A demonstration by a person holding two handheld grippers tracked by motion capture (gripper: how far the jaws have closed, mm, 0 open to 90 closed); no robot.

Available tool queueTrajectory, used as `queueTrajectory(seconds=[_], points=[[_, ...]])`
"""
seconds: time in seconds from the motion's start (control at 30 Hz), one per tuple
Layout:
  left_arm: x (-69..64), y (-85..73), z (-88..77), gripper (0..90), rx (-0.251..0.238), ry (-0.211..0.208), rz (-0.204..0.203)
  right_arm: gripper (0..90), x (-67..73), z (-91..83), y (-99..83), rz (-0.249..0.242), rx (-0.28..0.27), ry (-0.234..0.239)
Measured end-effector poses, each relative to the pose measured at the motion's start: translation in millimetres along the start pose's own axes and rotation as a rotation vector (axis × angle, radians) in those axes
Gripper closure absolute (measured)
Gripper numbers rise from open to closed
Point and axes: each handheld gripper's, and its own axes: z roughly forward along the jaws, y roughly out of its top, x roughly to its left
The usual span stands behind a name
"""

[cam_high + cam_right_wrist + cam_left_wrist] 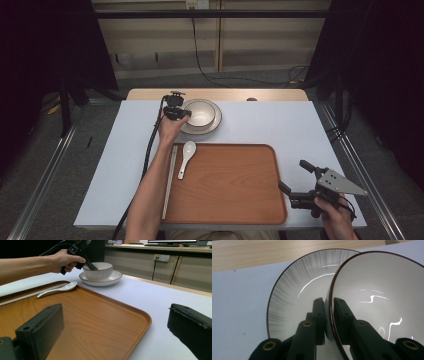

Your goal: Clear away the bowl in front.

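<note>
A pale table carries a wooden tray near the person's edge, and beyond the tray's far left corner a plate holds a white bowl. On the tray's left side lie a white spoon and a pair of chopsticks, side by side.

The bowl sits in the middle of the plate, upright. It looks like glazed ceramic: stiff, fairly heavy for its size, smooth enough to slip, and likely to chip or break if dropped or knocked against the plate. The rim is the sensible place to take it, one jaw inside and one outside the wall, and a firm pinch would be needed, since a one-sided hold lets the bowl tip.

That is how the left gripper has it: in the left gripper view its jaws stand close together with the bowl's near rim between them, the pads against the wall on either side. The left forearm reaches forward past the tray, the hand wrapped round the gripper's body, which slants down over the bowl's left edge.

The right gripper rests off the tray's right near corner, held low in the right hand, its jaws spread wide with nothing between them, pointing across the tray.
</note>
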Motion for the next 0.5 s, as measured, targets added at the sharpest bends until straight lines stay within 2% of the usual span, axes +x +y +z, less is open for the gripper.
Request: queueTrajectory(seconds=[0.03,0.1,0.2,0.33,0.37,0.4,0.5], points=[[-0.3,-0.2,0.7,80.5,-0.014,-0.002,-0.030,0.6,0.0,0.0,0.0,-0.001,-0.001,0.001],[2.5,-0.3,0.0,81.2,-0.011,-0.003,-0.035,0.6,0.0,-0.2,0.0,0.001,0.000,0.000],[4.1,-1.4,-0.7,81.2,-0.021,0.016,-0.070,0.6,0.0,-0.2,0.0,0.003,-0.003,-0.004],[5.6,-0.7,-2.0,81.7,-0.010,0.014,-0.097,0.6,-0.3,-0.3,0.1,0.003,-0.007,0.000],[4.6,-0.6,-1.7,81.8,-0.020,0.018,-0.119,0.6,-0.3,-0.1,0.2,0.007,-0.007,-0.003],[5.8,-1.1,-3.0,81.9,-0.010,0.016,-0.109,0.6,-0.3,0.0,0.1,0.006,-0.008,-0.004],[6.9,-3.8,-6.9,82.1,-0.025,-0.010,-0.140,0.6,-0.3,-0.1,0.1,0.002,-0.002,-0.005]])
